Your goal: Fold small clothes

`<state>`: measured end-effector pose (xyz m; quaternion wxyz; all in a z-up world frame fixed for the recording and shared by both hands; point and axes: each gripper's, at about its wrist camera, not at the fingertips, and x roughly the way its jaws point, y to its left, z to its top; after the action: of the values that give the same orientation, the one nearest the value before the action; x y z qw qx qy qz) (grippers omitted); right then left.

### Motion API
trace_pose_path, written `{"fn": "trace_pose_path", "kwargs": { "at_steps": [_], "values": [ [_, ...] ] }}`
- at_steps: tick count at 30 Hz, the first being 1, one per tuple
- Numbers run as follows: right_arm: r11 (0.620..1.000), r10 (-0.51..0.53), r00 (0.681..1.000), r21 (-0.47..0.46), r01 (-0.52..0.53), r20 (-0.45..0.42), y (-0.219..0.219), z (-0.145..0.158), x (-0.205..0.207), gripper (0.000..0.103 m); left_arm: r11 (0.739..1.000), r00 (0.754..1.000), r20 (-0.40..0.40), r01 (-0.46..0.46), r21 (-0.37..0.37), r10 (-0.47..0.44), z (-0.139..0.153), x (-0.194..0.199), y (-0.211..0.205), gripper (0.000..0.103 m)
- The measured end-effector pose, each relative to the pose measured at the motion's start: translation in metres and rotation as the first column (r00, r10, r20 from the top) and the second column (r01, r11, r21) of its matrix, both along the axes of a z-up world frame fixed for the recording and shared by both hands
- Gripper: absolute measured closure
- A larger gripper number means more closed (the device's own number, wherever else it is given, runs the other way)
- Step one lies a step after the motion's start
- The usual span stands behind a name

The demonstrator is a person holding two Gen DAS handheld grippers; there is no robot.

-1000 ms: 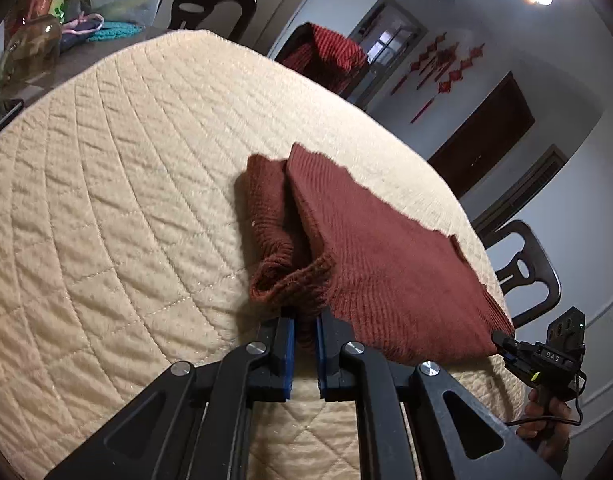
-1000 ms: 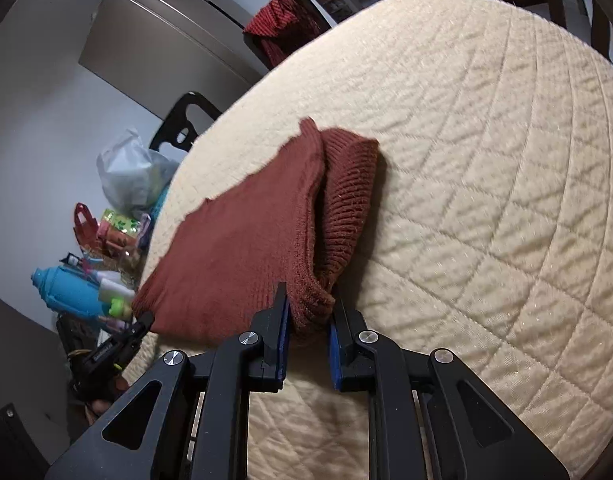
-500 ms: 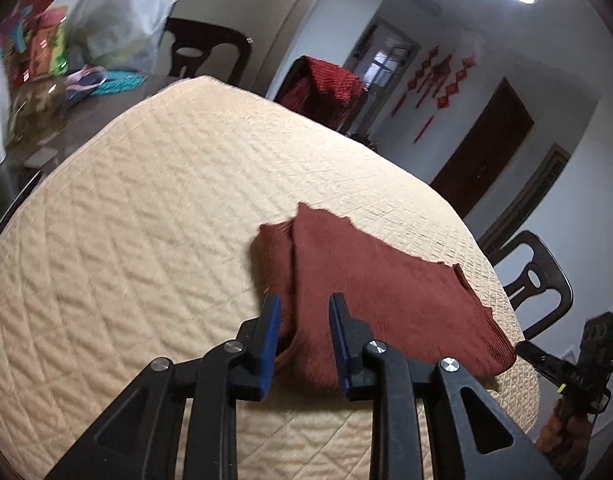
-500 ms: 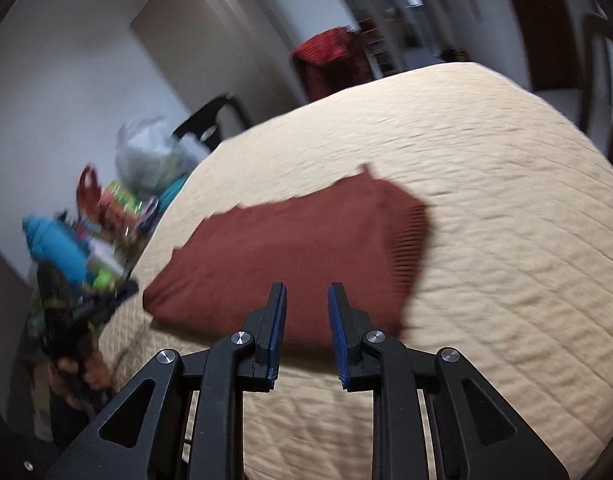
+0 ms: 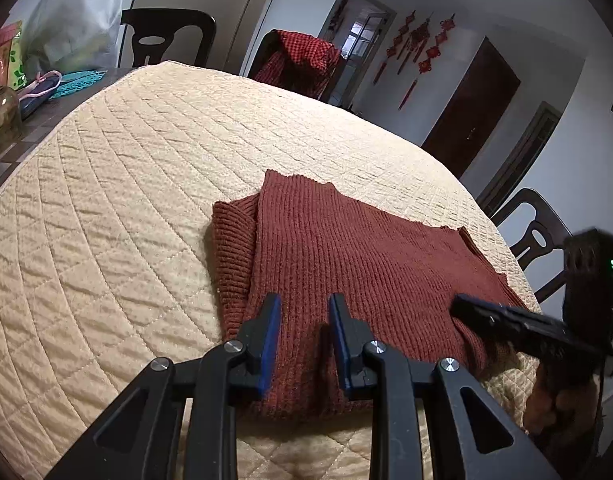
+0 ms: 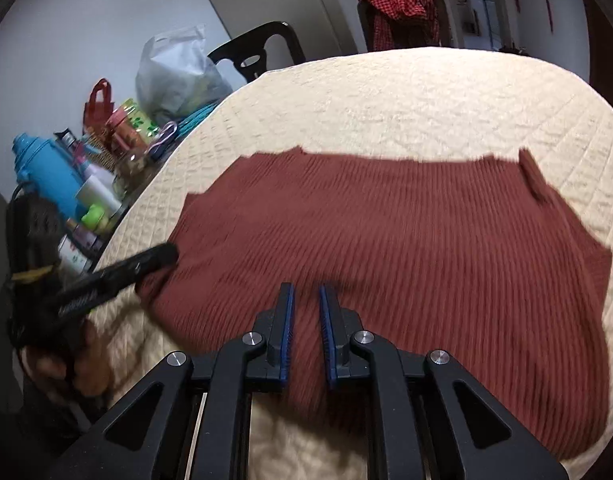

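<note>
A rust-red ribbed knit garment point(image 5: 366, 264) lies folded flat on the beige quilted table cover point(image 5: 126, 200), with a ribbed band sticking out at its left side. My left gripper point(image 5: 304, 304) hovers open over the garment's near edge, nothing between its blue pads. In the right wrist view the garment point(image 6: 406, 232) spreads wide and blurred under my right gripper point(image 6: 304, 290), whose jaws are closing with nothing between them. Each view also catches the other gripper: the right gripper point(image 5: 506, 322) by the garment's right corner, the left gripper point(image 6: 118, 272) by its left corner.
Dark chairs point(image 5: 166, 36) stand around the table, one draped with a red checked cloth point(image 5: 302, 60). A plastic bag point(image 6: 178, 72), a blue bottle point(image 6: 46, 172) and several small containers crowd the table's left end. A person's hand point(image 6: 70, 364) holds the left gripper.
Both grippers let go of the garment's bunched near edge and drew back. The garment now lies flat. My right gripper swung sideways along the near edge.
</note>
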<state>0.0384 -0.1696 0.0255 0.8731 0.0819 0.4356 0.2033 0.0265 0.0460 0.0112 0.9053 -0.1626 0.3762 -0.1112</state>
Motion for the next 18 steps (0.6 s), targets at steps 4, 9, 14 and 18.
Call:
{"fn": "trace_pose_path", "kwargs": {
  "at_steps": [4,9,14,18],
  "values": [
    [1.0,-0.022,1.0,-0.002,0.022,-0.012,0.002,-0.004,0.022,0.09,1.0,1.0,0.01,-0.009,0.011,0.009,0.006,0.006,0.006,0.075],
    [0.999,-0.045,0.999,0.005,0.045,-0.03,0.0,-0.007,0.042,0.092,0.995,0.995,-0.025,-0.098,0.011,0.099,0.0,0.026,0.024,0.056],
    [0.998,-0.052,0.998,0.03,0.053,-0.044,-0.006,-0.008,0.041,0.092,0.995,0.994,-0.067,-0.09,-0.037,0.087,-0.011,0.04,0.026,0.053],
    [1.0,-0.011,1.0,0.029,0.011,-0.002,-0.004,0.004,0.015,0.092,0.996,0.995,-0.065,-0.081,-0.037,0.079,-0.012,0.041,0.024,0.051]
  ]
}}
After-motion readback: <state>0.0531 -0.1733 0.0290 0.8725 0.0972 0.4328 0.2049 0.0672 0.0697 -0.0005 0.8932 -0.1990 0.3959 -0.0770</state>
